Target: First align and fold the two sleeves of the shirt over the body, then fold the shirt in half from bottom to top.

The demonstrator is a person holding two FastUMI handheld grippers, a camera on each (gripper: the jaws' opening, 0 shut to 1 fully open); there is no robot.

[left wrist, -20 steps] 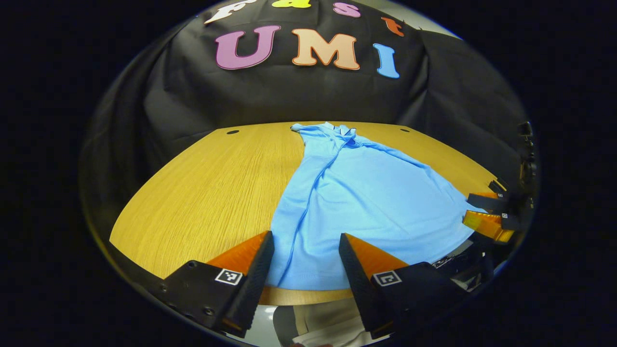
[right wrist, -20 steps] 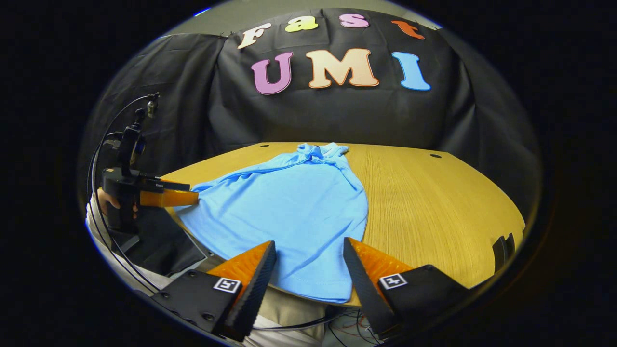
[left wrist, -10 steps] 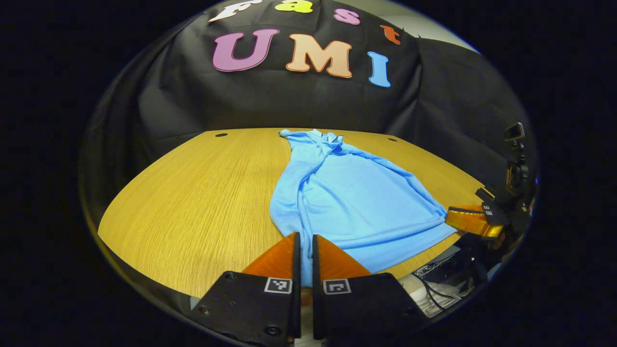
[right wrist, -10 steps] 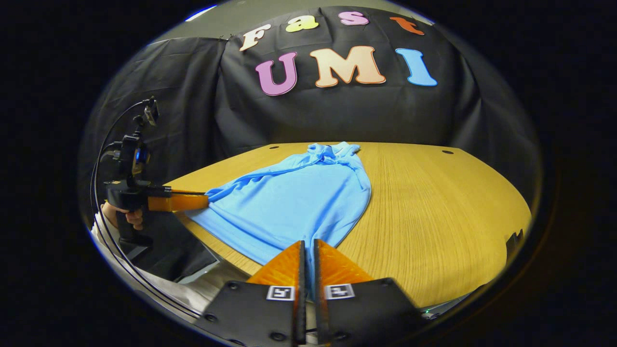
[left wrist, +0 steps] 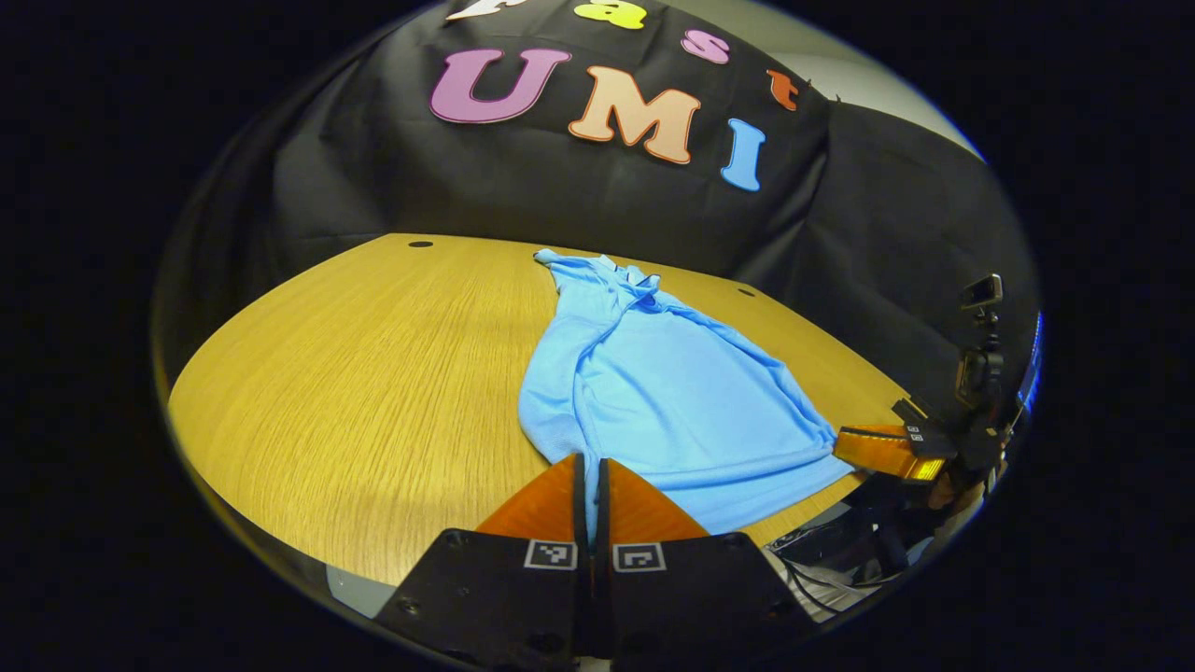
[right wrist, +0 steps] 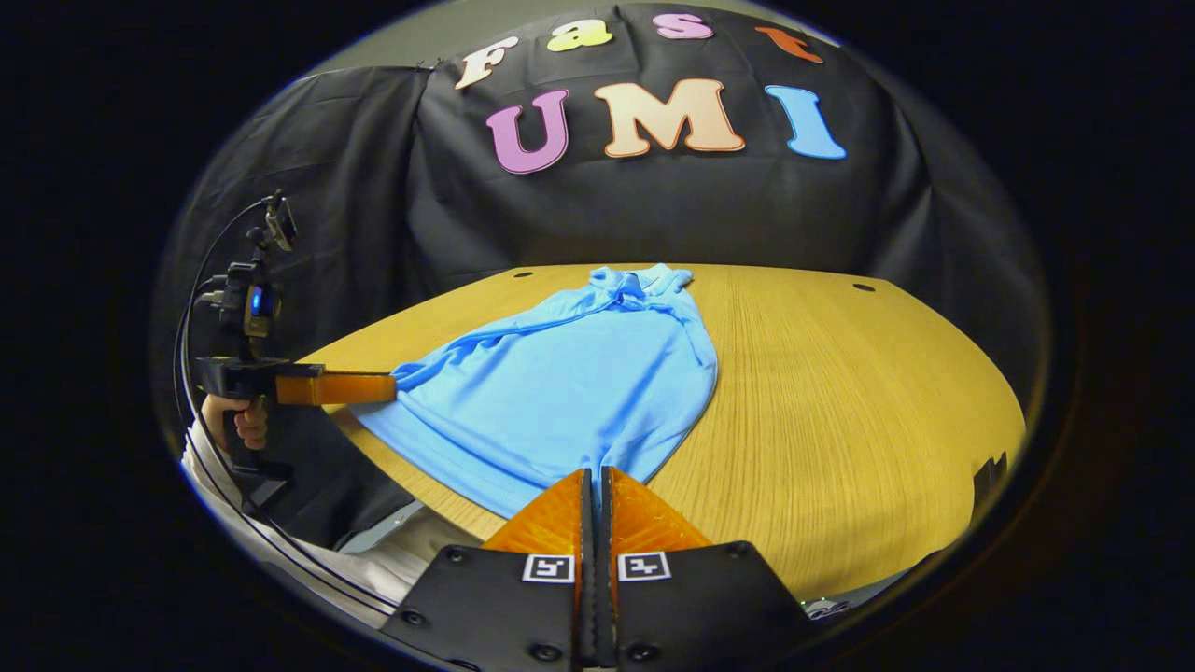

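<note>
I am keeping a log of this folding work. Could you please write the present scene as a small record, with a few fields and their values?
garment: light blue shirt, sleeves folded in over the body
surface: wooden table
left gripper: shut on the shirt's bottom hem, at its own corner
right gripper: shut on the hem, at the other corner
collar: at the table's far end
bottom-to-top fold: not yet made

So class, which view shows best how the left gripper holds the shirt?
The right gripper view: it shows the left gripper side-on, pinching the shirt at its hem corner. The left gripper view shows its own fingers shut on a sliver of fabric, seen from behind.
</note>
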